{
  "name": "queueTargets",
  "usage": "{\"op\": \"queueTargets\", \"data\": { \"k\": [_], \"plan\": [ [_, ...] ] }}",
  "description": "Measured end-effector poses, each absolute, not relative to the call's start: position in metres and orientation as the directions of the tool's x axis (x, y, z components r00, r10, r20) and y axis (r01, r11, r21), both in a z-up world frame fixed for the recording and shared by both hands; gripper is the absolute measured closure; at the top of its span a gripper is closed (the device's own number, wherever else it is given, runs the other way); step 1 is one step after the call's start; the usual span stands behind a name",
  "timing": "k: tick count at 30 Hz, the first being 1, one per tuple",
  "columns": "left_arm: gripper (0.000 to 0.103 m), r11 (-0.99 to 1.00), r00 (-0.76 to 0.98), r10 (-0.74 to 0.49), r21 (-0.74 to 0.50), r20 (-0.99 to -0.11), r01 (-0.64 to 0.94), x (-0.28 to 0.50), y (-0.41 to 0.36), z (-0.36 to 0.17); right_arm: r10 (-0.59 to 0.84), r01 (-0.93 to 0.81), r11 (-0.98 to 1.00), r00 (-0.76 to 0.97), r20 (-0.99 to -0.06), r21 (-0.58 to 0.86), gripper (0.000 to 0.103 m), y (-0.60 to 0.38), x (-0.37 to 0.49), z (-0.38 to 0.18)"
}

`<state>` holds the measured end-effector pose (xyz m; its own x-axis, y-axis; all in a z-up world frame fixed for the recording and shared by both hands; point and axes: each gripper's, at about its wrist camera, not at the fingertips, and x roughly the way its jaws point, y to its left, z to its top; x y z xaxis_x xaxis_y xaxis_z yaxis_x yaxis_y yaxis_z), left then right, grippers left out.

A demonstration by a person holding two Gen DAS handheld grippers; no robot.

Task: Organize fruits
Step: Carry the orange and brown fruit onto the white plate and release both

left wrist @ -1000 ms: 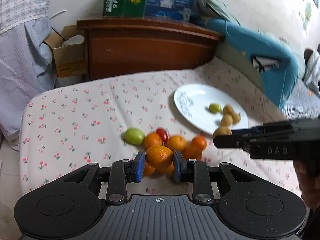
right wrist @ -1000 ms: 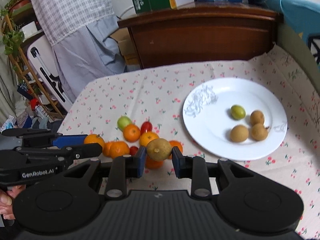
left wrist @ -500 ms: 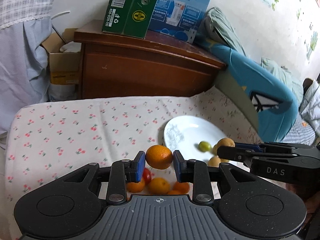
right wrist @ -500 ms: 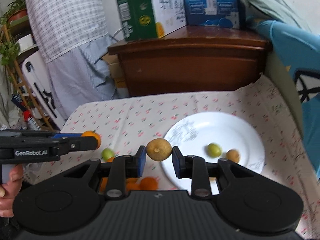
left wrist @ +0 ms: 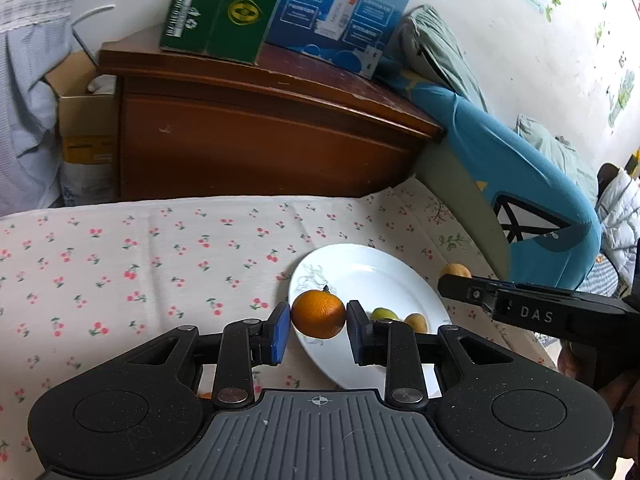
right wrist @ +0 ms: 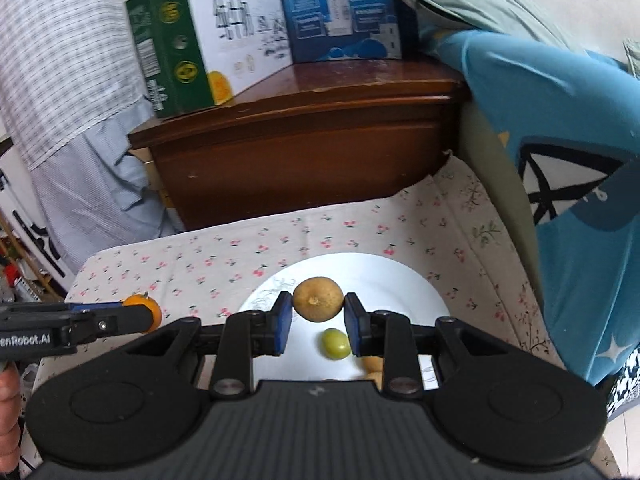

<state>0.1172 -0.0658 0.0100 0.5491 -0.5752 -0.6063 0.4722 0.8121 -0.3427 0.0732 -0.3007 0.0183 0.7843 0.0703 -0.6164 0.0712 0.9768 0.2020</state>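
Observation:
My left gripper is shut on an orange, held in the air over the near left rim of the white plate. My right gripper is shut on a brown round fruit above the same plate. On the plate lie a green fruit and brown fruits, partly hidden behind the fingers. In the left wrist view the right gripper reaches in from the right with its brown fruit. In the right wrist view the left gripper shows at the left with the orange.
The plate rests on a cherry-print cloth. Behind it stands a wooden cabinet with a green box and a blue box on top. A blue cushion rises at the right. Hanging fabric is at the left.
Both grippers have risen from the fruit pile and moved toward the plate, each carrying its fruit. The pile of oranges has dropped out of sight below the fingers.

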Motion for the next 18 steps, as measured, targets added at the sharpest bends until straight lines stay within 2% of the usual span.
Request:
{"op": "queueTargets", "data": {
  "k": [18],
  "plan": [
    [0.075, 0.793, 0.458, -0.582, -0.342, -0.672, 0.505, 0.132, -0.115, -0.021, 0.036, 0.156, 0.965, 0.720, -0.693, 0.212, 0.075, -0.327, 0.101, -0.022]
  ]
}}
